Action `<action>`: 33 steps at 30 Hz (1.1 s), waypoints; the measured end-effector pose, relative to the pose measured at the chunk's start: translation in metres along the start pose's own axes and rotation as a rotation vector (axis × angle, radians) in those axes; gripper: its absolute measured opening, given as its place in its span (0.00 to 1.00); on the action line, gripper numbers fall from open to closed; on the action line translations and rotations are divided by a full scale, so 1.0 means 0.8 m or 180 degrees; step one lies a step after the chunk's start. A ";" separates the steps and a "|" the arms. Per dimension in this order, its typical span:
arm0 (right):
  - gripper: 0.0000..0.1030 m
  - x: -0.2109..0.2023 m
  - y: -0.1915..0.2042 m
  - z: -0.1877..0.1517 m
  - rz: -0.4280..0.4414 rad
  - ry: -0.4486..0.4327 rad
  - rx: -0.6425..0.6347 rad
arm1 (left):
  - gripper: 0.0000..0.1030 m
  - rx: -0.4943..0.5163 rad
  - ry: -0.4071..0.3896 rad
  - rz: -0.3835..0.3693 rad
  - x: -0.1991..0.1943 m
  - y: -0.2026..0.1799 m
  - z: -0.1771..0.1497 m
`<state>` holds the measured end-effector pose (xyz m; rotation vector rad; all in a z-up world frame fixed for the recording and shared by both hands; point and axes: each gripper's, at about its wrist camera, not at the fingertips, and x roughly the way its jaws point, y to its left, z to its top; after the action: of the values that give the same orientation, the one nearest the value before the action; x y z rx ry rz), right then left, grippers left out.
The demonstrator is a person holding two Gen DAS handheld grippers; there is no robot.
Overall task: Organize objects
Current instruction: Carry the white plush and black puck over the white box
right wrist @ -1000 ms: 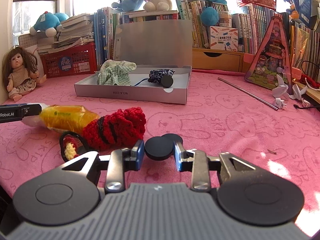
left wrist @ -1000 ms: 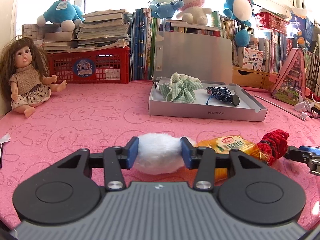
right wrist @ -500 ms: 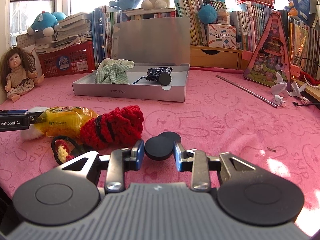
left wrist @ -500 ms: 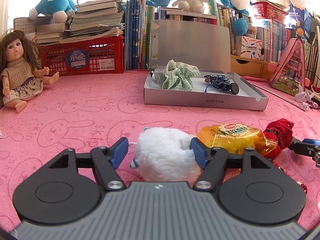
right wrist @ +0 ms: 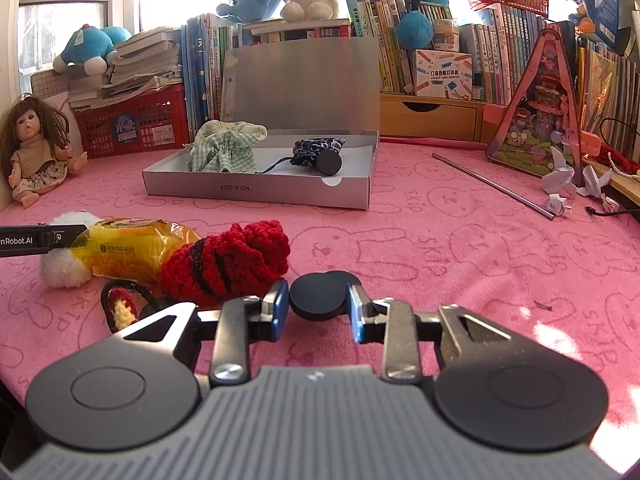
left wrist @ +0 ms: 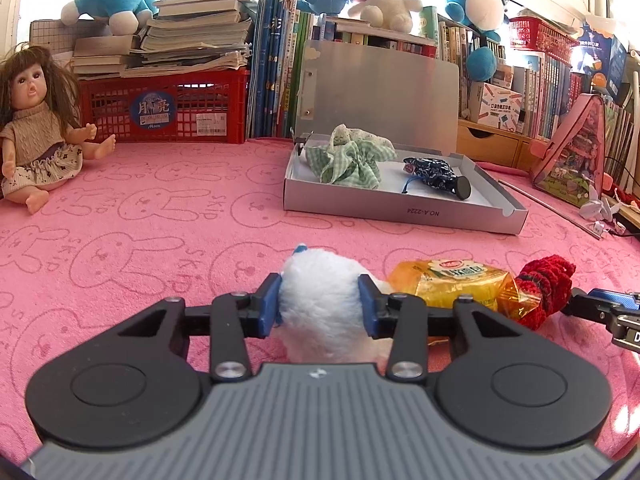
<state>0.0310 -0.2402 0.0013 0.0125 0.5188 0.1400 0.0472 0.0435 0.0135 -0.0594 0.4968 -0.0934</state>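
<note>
My left gripper (left wrist: 319,306) is shut on a white fluffy toy (left wrist: 324,300), low over the pink mat; the toy also shows in the right wrist view (right wrist: 64,272). A yellow snack packet (left wrist: 452,284) and a red knitted pouch (left wrist: 546,286) lie just right of it. My right gripper (right wrist: 319,306) is shut on a black round disc (right wrist: 318,300) close to the mat. The open silver box (left wrist: 400,210) farther back holds a green checked cloth pouch (left wrist: 348,158) and a dark blue patterned pouch (left wrist: 434,174).
A doll (left wrist: 36,128) sits at the far left. A red crate (left wrist: 164,108), books and plush toys line the back. A pink triangular toy house (right wrist: 538,120), a metal rod (right wrist: 492,186) and paper cranes (right wrist: 560,184) are at the right. A black hair tie (right wrist: 124,304) lies near the red pouch.
My left gripper opened around the white fluffy toy half a second ago and has closed on it again, moving in closer. My right gripper stays still, holding the disc.
</note>
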 end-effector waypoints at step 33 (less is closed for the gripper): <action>0.34 0.016 -0.012 0.050 -0.0096 -0.0123 0.0057 | 0.41 -0.0035 -0.0302 -0.0115 -0.006 -0.003 0.062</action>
<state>0.0632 -0.2468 0.0294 0.0249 0.4813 0.1053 0.0665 0.0433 0.0599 -0.0831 0.4016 -0.1226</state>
